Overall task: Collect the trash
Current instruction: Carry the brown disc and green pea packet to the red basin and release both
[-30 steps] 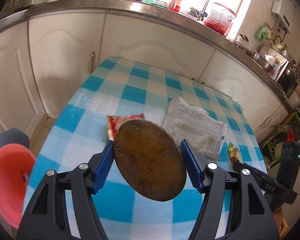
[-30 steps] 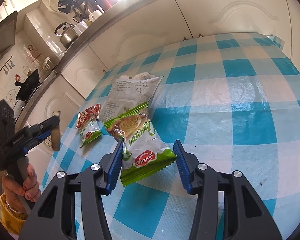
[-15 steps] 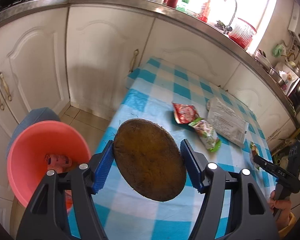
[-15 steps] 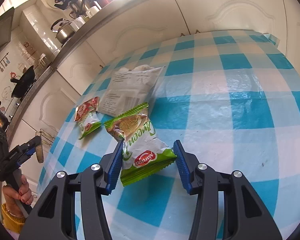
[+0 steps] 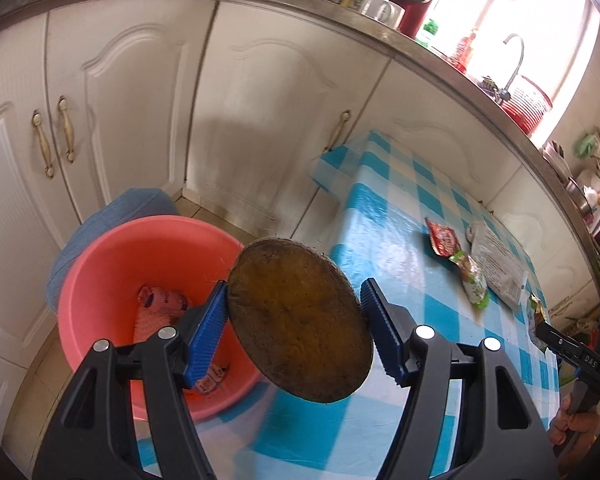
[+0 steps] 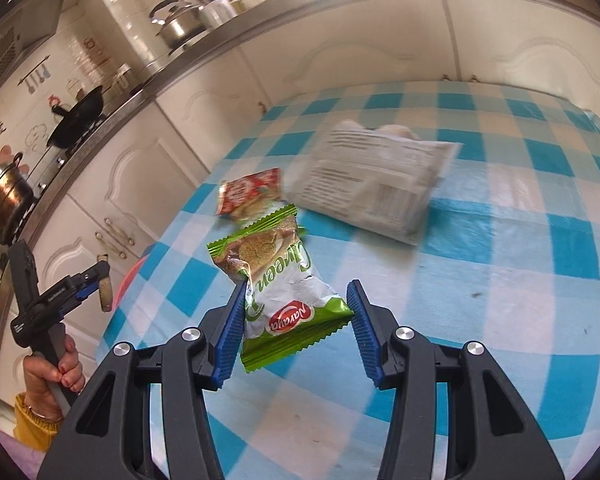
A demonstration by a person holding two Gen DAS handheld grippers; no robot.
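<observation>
While left gripper grips brown disc hiding pink tub contents, right gripper grips green wrapper

Both tools look alike: the left gripper and the right gripper have black plastic frames with triangular cut-outs, and a pair of round silver screw heads sits on each arm. Their fingers carry ribbed bright-blue pads. Seen across the room at about nine o'clock, the left tool has a black pistol-style handle with small white lettering along its bar. The hand around it shows red-painted nails, a thin bangle and a mustard-yellow sleeve cuff.
</observation>
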